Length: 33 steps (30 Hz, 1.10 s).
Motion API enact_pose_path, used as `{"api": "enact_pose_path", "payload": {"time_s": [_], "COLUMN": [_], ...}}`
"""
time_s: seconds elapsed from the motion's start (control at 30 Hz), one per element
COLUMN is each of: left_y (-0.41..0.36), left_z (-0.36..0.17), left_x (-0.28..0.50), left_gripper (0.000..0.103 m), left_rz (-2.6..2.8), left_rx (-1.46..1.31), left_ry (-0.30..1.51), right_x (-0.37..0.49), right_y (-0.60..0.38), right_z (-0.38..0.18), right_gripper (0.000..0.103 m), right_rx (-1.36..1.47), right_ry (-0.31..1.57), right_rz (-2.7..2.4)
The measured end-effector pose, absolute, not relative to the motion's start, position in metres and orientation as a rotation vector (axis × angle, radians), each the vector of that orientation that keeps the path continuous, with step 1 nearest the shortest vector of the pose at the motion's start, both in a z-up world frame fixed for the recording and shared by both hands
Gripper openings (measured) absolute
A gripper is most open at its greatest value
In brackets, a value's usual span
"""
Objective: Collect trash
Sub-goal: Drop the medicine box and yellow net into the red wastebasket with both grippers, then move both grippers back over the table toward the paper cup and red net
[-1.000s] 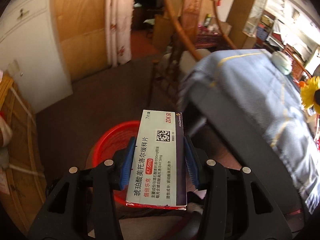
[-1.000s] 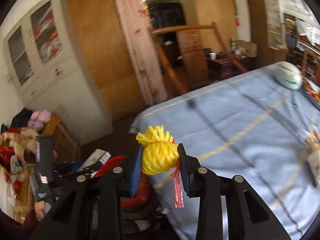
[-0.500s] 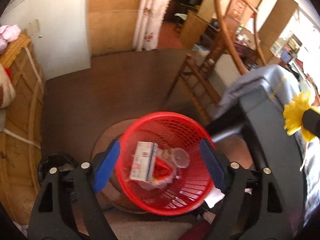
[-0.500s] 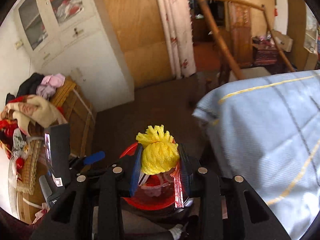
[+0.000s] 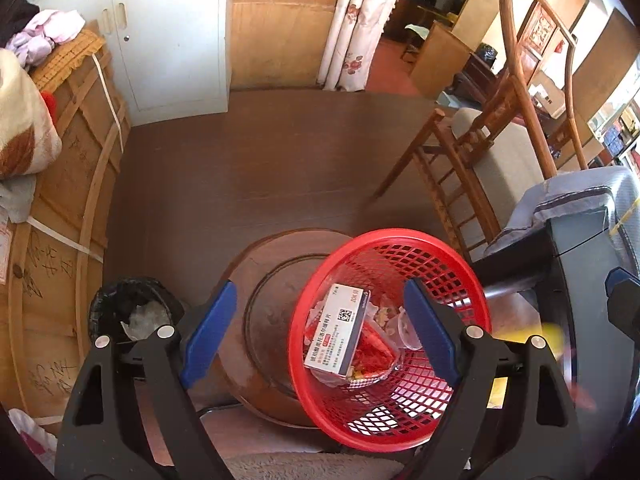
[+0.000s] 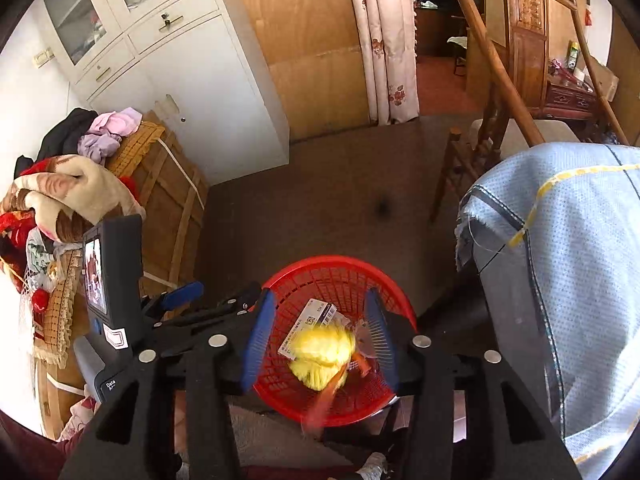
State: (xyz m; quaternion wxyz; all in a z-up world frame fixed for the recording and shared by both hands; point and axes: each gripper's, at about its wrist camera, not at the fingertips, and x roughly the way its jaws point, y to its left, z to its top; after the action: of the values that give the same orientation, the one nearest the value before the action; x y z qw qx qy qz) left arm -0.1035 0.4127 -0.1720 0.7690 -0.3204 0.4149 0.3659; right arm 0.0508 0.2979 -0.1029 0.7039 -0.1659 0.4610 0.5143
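Observation:
A red mesh basket [image 5: 464,264] stands on a round wooden stool [image 5: 260,272]. A white medicine box [image 5: 336,332] lies inside it among wrappers. My left gripper [image 5: 320,332] is open and empty above the basket's left side. In the right wrist view my right gripper [image 6: 318,340] is open above the basket [image 6: 308,276]. A blurred yellow net ball [image 6: 320,350] with a red tag is loose between the spread jaws, in the air over the basket. The box [image 6: 310,320] shows beneath it.
A table with a blue cloth [image 6: 560,240] stands at the right. A wooden chair [image 5: 472,148] is behind the basket. A wooden crate [image 5: 68,176] with piled clothes is at the left. A black-lined bin [image 5: 128,308] sits beside the stool.
My left gripper opened and the medicine box dropped into the basket. My right gripper moved over the basket and has just opened; the yellow net ball is falling.

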Motion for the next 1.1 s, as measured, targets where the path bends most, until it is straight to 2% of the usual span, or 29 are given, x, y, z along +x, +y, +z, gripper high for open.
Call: {"api": "enact_pose_path", "payload": {"time_s": [0.13,0.2,0.37,1.1], "left_y": [0.410,0.407,0.397,0.312], "left_z": [-0.171,-0.169,-0.162,-0.083], "left_x": [-0.100,-0.099,-0.097,-0.091], "left_gripper": [0.082,0.082,0.082,0.087], "left_rz": [0.801,0.795,0.775,0.613], "left_rx": [-0.682,-0.676,-0.652,-0.442], "left_ry": [0.892,0.889,0.873,0.685], "right_x": [0.053,0.053,0.052,0.027], "right_y": [0.295,0.290,0.274,0.153], "right_z": [-0.102,-0.100,-0.093,-0.028], "right_gripper": [0.051,0.056,0.060,0.077], "right_rx": [-0.358,-0.352,-0.338,-0.174], "right_ry": [1.023,1.014,0.980,0.761], "right_rz": [1.124,1.110,1.092,0.943]}}
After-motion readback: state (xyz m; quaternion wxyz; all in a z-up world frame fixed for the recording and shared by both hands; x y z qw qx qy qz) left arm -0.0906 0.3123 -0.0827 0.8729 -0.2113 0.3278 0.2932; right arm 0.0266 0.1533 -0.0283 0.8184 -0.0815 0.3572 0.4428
